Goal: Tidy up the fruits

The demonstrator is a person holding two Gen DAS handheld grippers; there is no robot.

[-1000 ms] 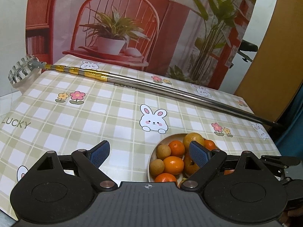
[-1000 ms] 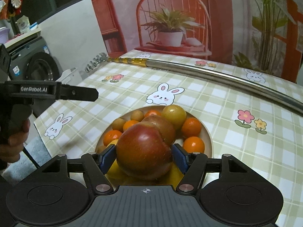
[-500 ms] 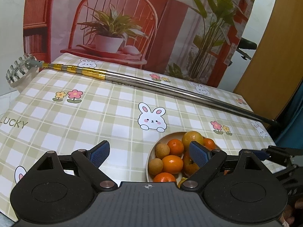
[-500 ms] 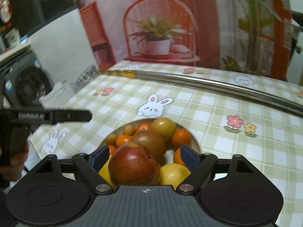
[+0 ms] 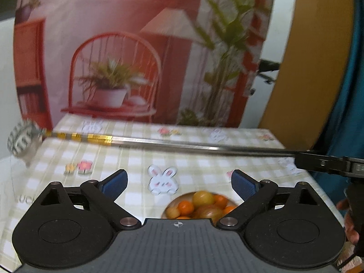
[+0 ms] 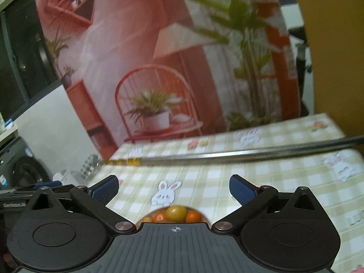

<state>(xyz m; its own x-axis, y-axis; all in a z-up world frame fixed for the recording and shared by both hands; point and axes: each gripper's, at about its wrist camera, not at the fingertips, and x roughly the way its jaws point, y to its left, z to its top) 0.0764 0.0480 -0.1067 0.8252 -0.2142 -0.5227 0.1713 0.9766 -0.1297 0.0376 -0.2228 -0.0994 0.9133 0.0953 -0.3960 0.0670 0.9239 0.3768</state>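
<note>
Both grippers were held level, side by side. The left gripper [image 5: 179, 179] stood wide open and empty, and the right gripper [image 6: 174, 185] likewise.

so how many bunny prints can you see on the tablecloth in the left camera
4: one just beyond the plate, one far left, one far centre-right, and a blurry one at right. Others may be hidden.

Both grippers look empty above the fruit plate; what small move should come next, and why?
Probably withdraw the right gripper and end the placement. Its jaws stand open with nothing between them, the left gripper is open too, and the fruits sit piled on the plate. No loose fruit shows on the tablecloth.
</note>
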